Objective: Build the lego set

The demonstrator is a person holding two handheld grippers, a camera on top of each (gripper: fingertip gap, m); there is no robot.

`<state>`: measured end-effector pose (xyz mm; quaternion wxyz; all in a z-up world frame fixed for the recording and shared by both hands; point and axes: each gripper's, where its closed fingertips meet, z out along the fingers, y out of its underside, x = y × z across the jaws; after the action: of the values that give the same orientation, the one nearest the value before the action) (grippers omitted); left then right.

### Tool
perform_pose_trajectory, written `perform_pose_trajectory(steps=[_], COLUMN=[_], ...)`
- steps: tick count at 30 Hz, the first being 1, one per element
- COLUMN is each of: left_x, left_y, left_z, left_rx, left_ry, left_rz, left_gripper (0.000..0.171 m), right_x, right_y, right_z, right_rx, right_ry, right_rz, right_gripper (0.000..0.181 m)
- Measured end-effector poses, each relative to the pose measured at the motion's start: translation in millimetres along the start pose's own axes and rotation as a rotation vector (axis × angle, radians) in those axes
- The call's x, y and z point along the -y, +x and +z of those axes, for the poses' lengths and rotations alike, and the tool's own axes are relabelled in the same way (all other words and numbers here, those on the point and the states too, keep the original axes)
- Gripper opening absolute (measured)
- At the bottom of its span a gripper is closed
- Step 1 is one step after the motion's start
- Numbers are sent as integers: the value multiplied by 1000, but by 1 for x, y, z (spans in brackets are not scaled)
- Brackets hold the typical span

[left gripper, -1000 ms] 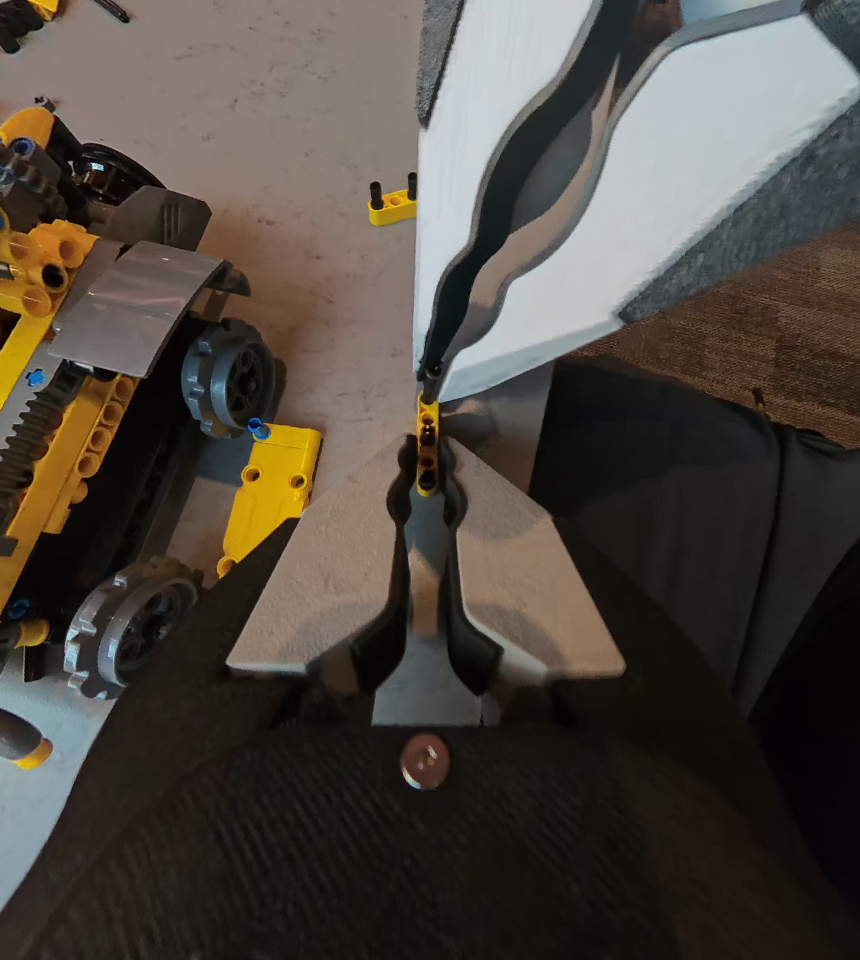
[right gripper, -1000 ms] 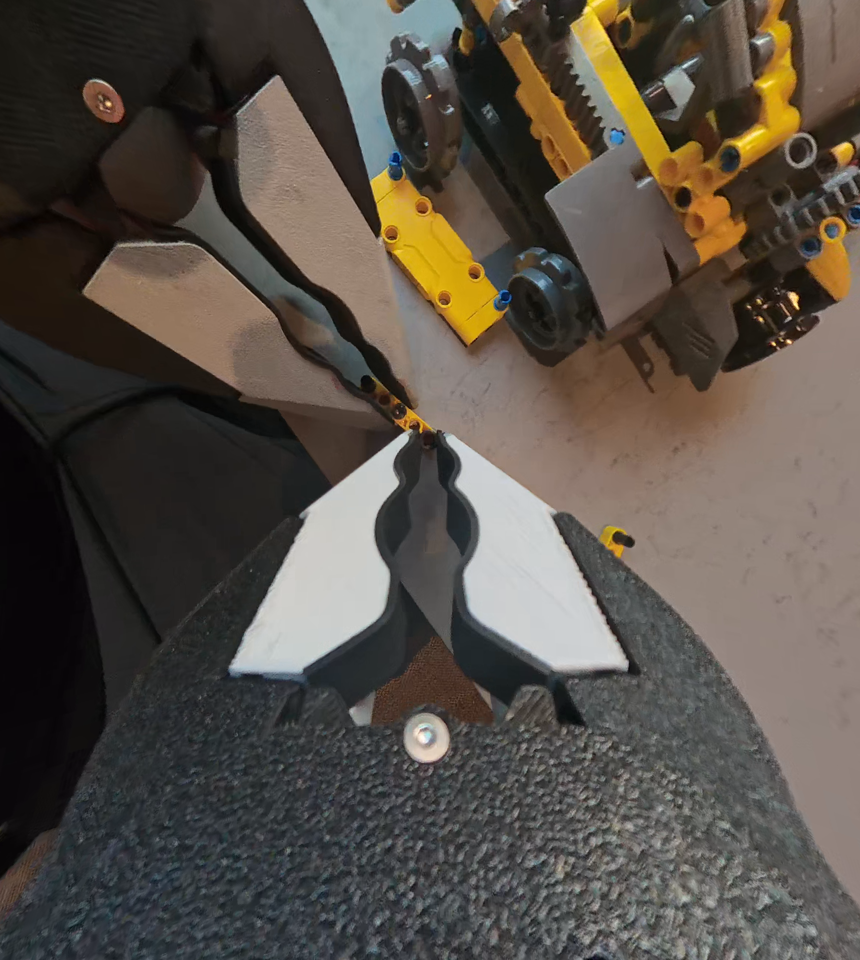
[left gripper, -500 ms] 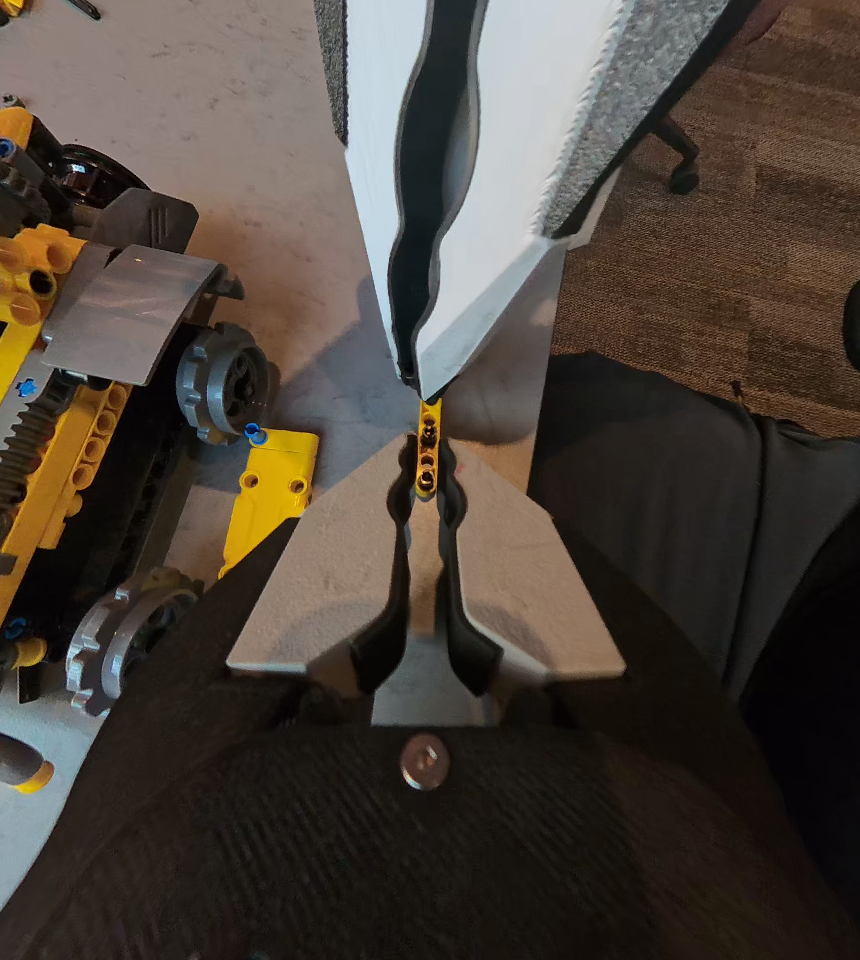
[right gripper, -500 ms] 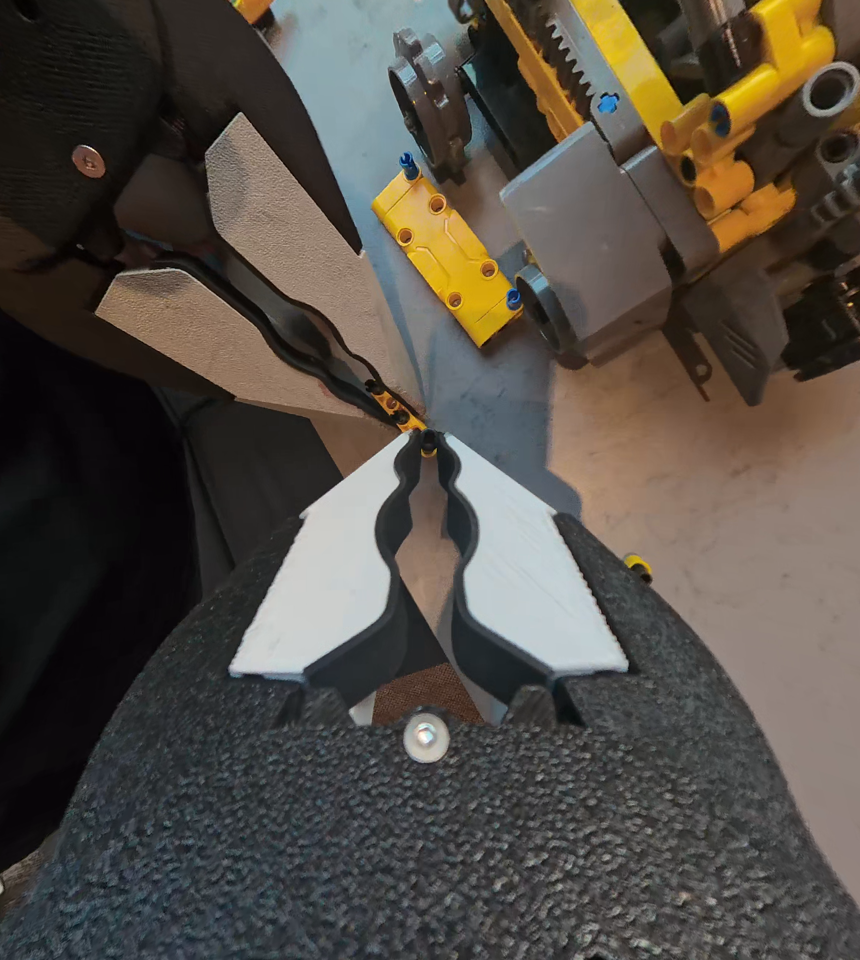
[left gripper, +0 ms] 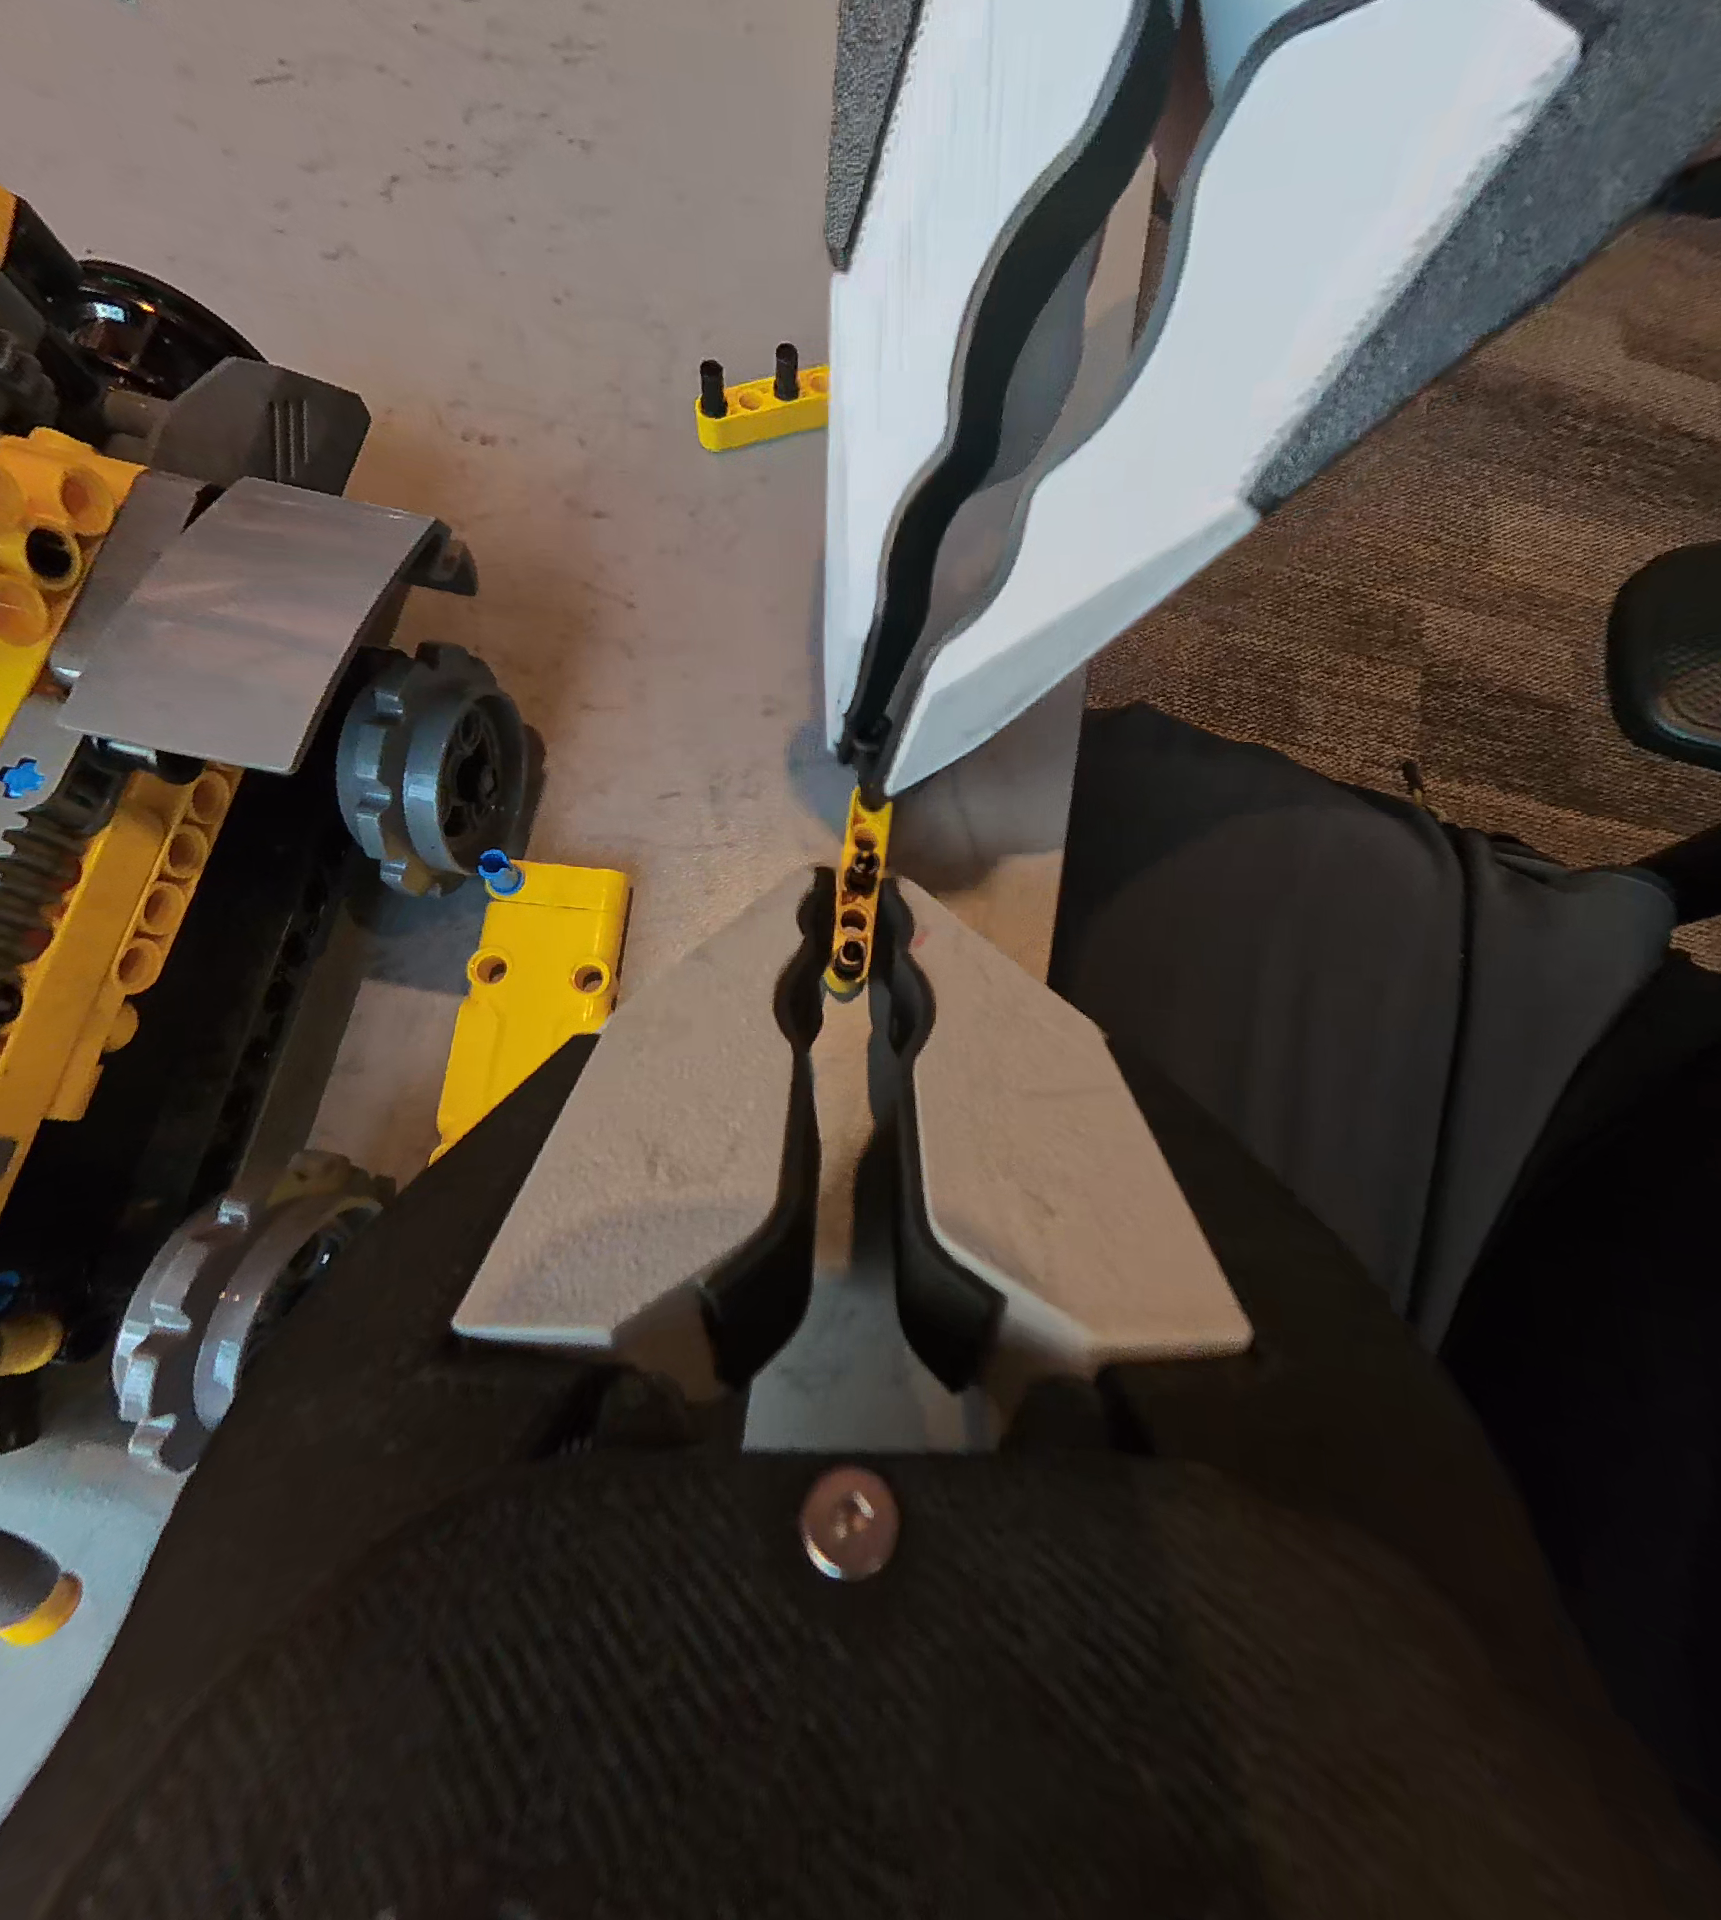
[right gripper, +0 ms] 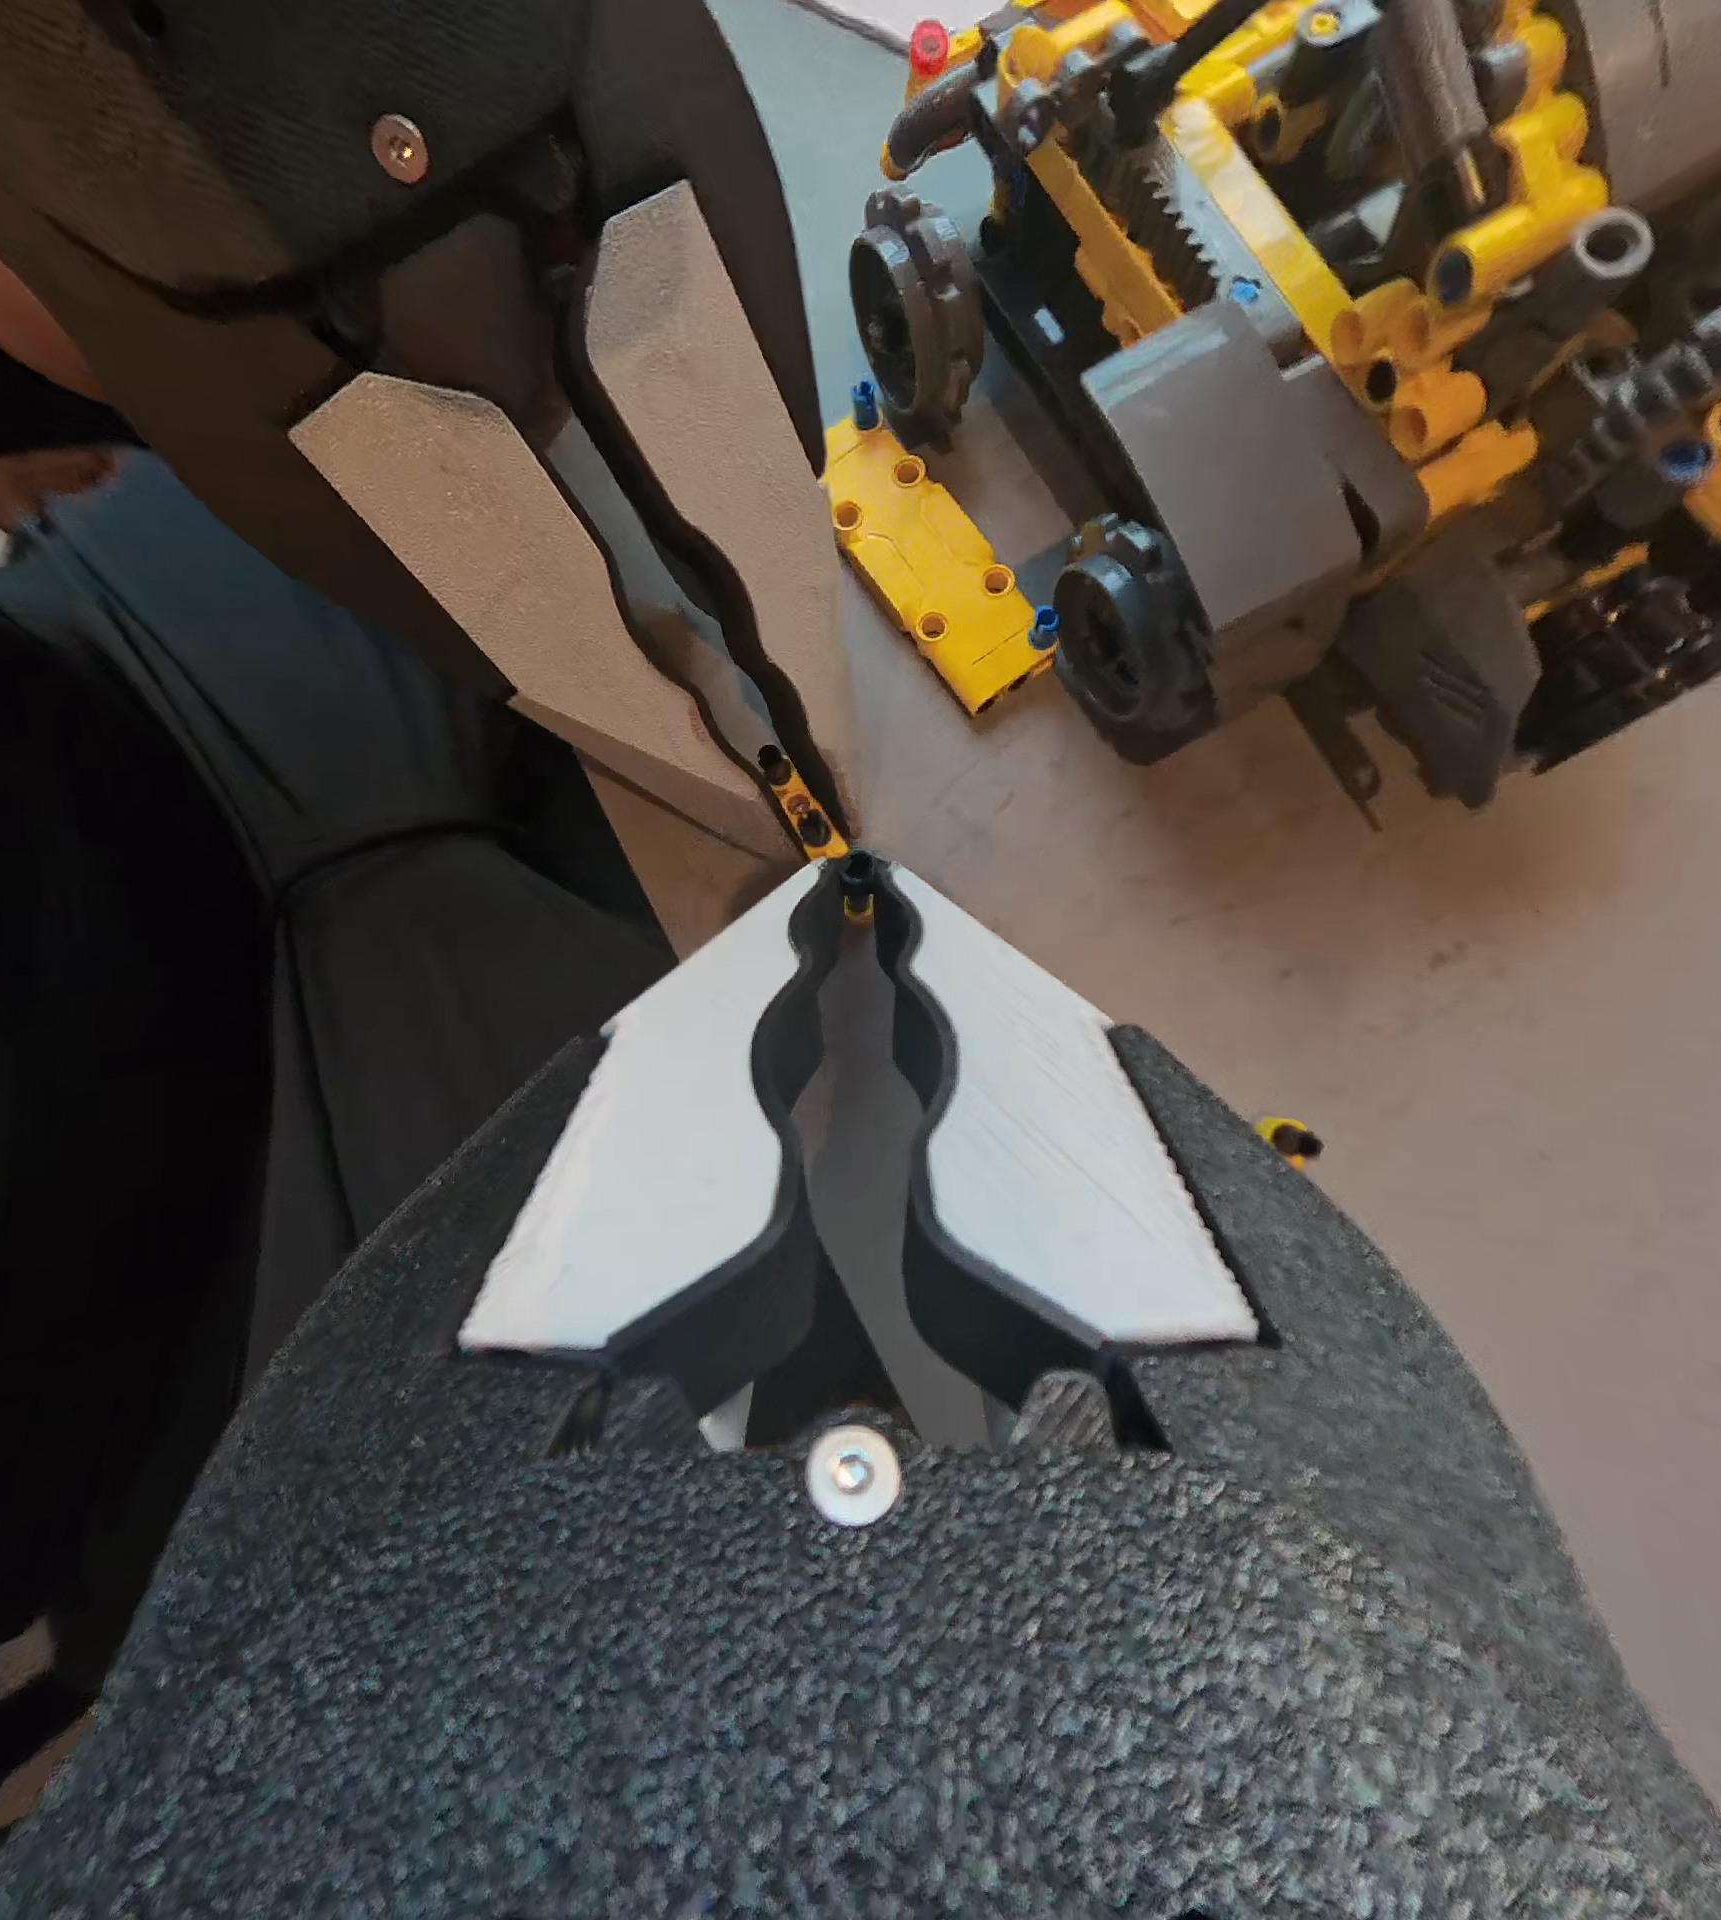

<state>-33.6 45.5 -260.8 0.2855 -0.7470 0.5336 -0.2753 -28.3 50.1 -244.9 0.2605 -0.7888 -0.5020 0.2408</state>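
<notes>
My two grippers meet over the desk's edge.
My left gripper point(left gripper: 854, 914) pinches a yellow beam point(left gripper: 857, 902); my right gripper point(right gripper: 857, 883) clamps a black pin point(right gripper: 856, 871) at its tip. Only the left view shows a second beam point(left gripper: 760, 403), half hidden.

The left gripper point(left gripper: 854, 914) has matt grey fingers with black wavy inner pads; the right gripper point(right gripper: 856, 883) has white fingers, black pads and a speckled black-grey body. Between them sits a yellow holed beam point(left gripper: 856, 896) with a black pin point(right gripper: 857, 871). The toy vehicle point(left gripper: 108, 790) is yellow, grey and black with blue pins. A yellow panel point(left gripper: 534, 987) lies on the mottled beige-grey table point(left gripper: 523, 208). The carpet point(left gripper: 1458, 499) is brown.
</notes>
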Motion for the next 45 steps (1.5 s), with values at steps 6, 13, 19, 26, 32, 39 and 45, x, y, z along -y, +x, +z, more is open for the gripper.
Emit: perform_pose_trajectory(steps=[6,13,19,26,32,39,45], left_x=[0,0,0,-4,7,-10,-18], left_y=[0,0,7,10,35,8,12], left_z=[0,0,-2,-10,-41,-59,-47], left_rx=[2,14,-123,-148,-379,-101,-123], left_ry=[0,0,-1,11,142,191,123], left_rz=[6,14,-70,-66,-217,-108,-106], left_gripper=[4,5,4,4,4,4,3], right_x=[-3,-5,5,2,16,-5,-15], right_y=[0,0,-8,-13,-52,-46,-12], right_z=[0,5,-2,-20,-26,-27,-32], right_rx=[-14,-57,53,-62,-67,-245,-362], right_ry=[52,-16,87,276,532,591,606], right_rz=[26,-13,84,45,-24,35,136], right_gripper=[6,6,24,37,48,29,26])
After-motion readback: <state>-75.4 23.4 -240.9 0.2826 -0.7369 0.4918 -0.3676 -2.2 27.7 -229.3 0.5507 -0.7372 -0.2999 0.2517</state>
